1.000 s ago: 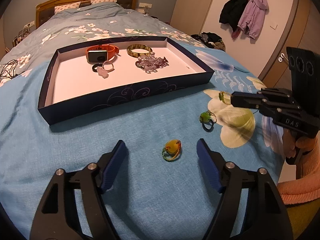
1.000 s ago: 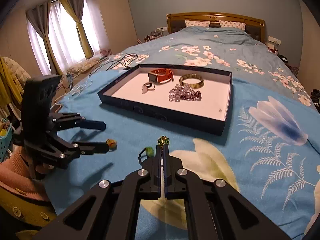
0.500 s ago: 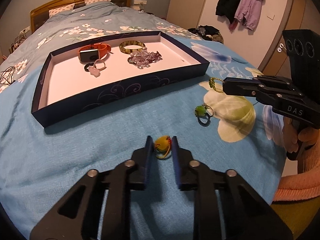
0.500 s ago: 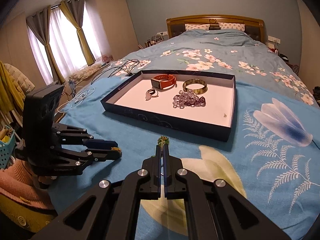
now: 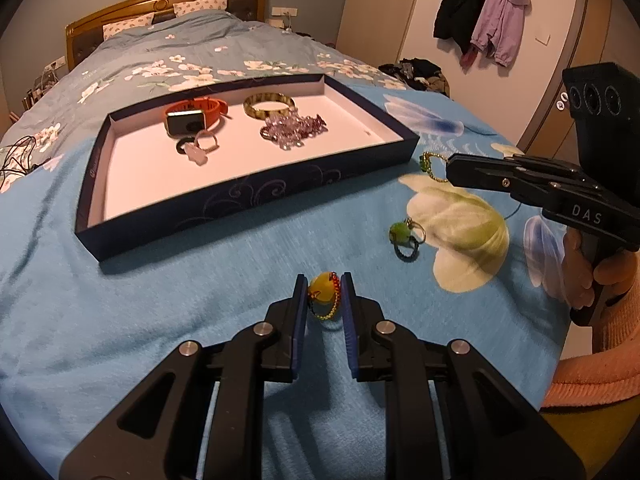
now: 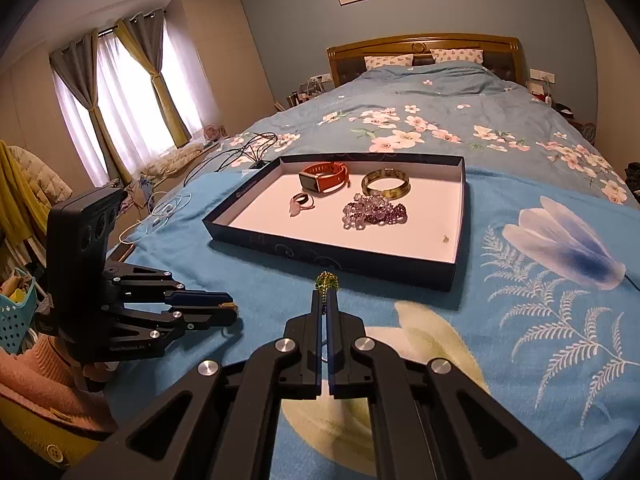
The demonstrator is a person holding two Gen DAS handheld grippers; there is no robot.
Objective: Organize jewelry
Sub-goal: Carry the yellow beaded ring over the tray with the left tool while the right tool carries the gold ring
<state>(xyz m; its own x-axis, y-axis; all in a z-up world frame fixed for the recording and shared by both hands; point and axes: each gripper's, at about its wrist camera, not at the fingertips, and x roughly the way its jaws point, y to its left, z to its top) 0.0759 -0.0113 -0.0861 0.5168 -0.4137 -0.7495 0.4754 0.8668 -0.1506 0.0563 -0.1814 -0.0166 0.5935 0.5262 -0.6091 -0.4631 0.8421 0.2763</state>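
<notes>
Yellow-bead ring (image 5: 323, 289) sits pinched between left tool's (image 5: 324, 300) blue pads.

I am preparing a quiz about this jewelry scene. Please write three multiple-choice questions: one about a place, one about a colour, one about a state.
1. Where does the orange watch lie?
A. inside the tray
B. on the blanket
C. in a gripper

2. What colour is the stone of the ring between the left gripper's fingers?
A. purple
B. yellow
C. white

3. In what state is the right gripper?
A. wide open
B. shut on nothing
C. shut on a small green and gold ring

Answers:
1. A, the watch rests on the white floor of the tray, near its far wall.
2. B, a yellow ring sits between the blue pads.
3. C, the green and gold ring sticks out from its closed tips.
</notes>
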